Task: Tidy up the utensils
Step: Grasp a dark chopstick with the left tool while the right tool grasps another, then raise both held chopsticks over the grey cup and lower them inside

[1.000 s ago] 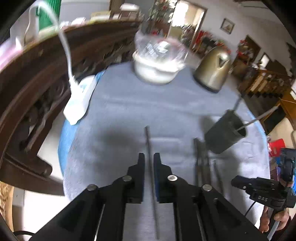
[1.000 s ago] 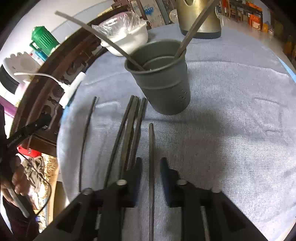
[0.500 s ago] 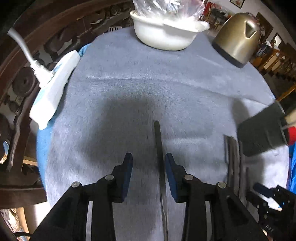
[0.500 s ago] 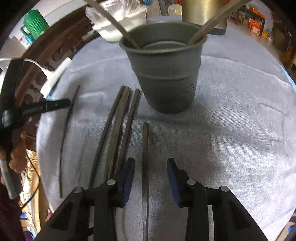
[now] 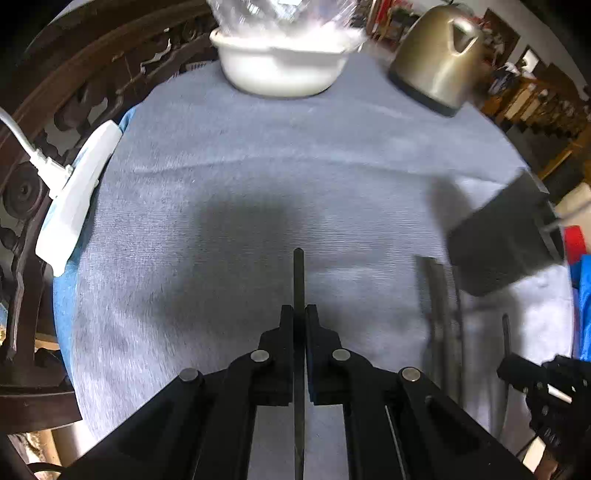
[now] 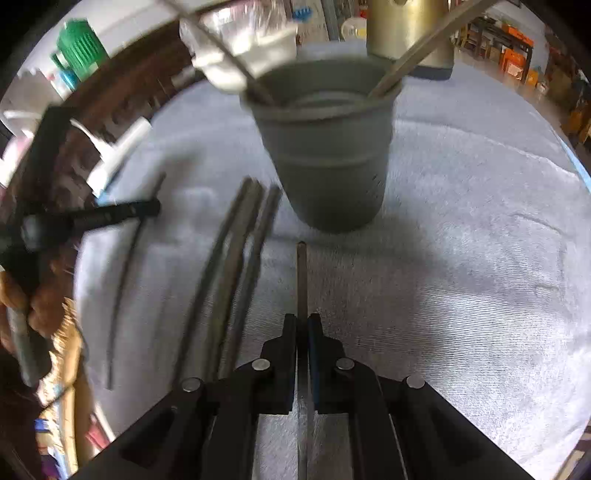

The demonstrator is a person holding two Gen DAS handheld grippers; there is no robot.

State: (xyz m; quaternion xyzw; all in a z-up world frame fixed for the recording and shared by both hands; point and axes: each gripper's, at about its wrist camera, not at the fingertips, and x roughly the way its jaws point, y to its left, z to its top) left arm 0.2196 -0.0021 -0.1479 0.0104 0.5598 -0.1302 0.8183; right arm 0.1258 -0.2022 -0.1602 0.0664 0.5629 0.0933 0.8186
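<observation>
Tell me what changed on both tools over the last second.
Both tools closed on a chopstick. The left tool dropped closer to the cloth, opened briefly, then clamped the lone chopstick. The right tool barely moved and clamped the single chopstick in front of the grey cup. The three loose chopsticks, bowl and kettle stayed put.

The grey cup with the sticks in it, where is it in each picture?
Left wrist view: the grey cup sits at the far right edge, tipped by the lens, blurred.
Right wrist view: the cup stands at top centre, two sticks leaning out.
Shared landmark: the gold kettle stands behind the cup on the grey cloth in both.
</observation>
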